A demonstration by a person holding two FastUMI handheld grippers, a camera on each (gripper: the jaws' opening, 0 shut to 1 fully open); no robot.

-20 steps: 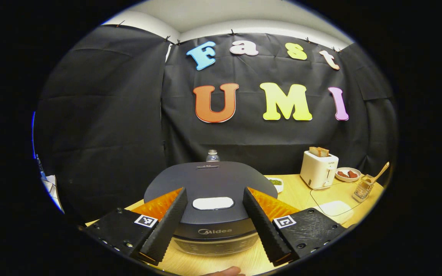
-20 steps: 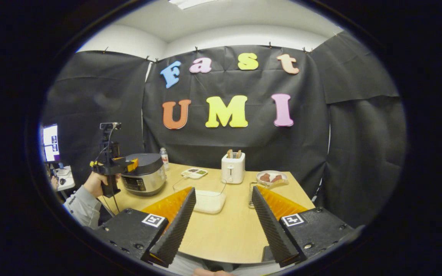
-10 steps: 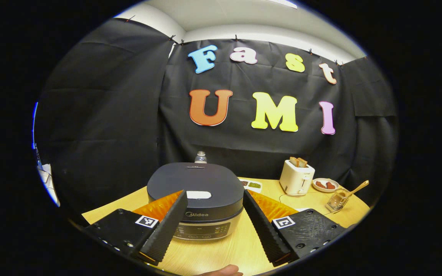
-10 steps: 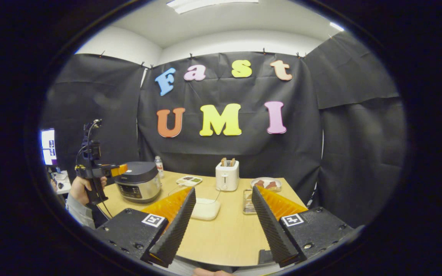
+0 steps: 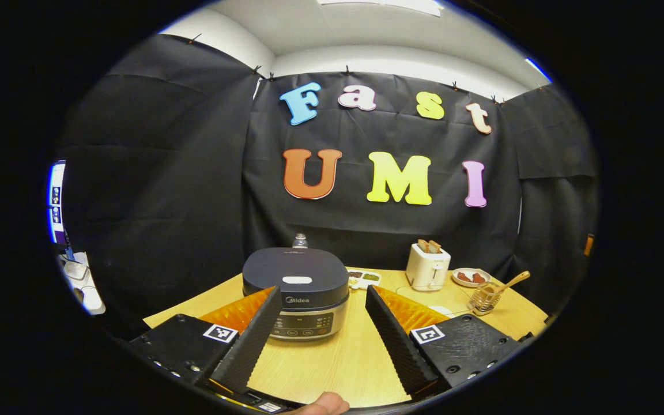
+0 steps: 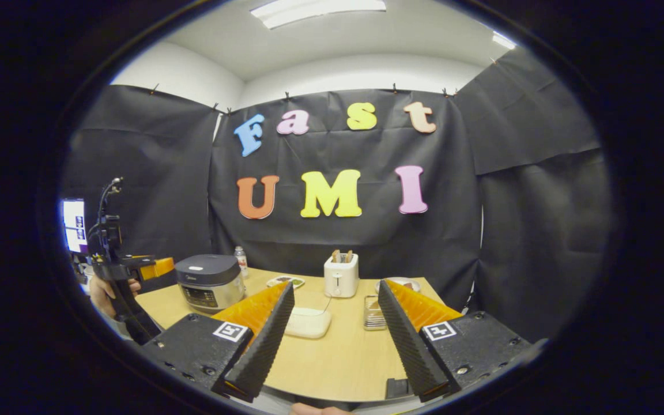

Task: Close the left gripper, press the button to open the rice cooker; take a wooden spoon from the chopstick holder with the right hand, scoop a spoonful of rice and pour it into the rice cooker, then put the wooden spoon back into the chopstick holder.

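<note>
The rice cooker [image 5: 295, 291] stands with its dark lid down and a white button [image 5: 297, 280] on top. My left gripper [image 5: 323, 293] is open, held back from the cooker's front with nothing between its fingers. In the right gripper view a hand [image 6: 101, 293] holds the left gripper [image 6: 156, 268] to the left of the rice cooker [image 6: 208, 282]. The wooden spoon [image 5: 512, 282] leans in the chopstick holder [image 5: 483, 297] at the right. My right gripper [image 6: 335, 288] is open over the table's near edge, and the rice box [image 6: 308, 321] and chopstick holder [image 6: 373, 311] lie beyond it.
A white toaster [image 6: 340, 274] with bread, a plate of food [image 5: 470, 276], a small divided dish [image 6: 286, 281] and a water bottle [image 6: 241, 260] stand along the back of the wooden table [image 6: 332, 363]. A monitor [image 6: 74, 226] glows at far left.
Both grippers have drawn back from the table. The left gripper has moved away from above the rice cooker, which now looks smaller. The lid stays down and both grippers stay open.
</note>
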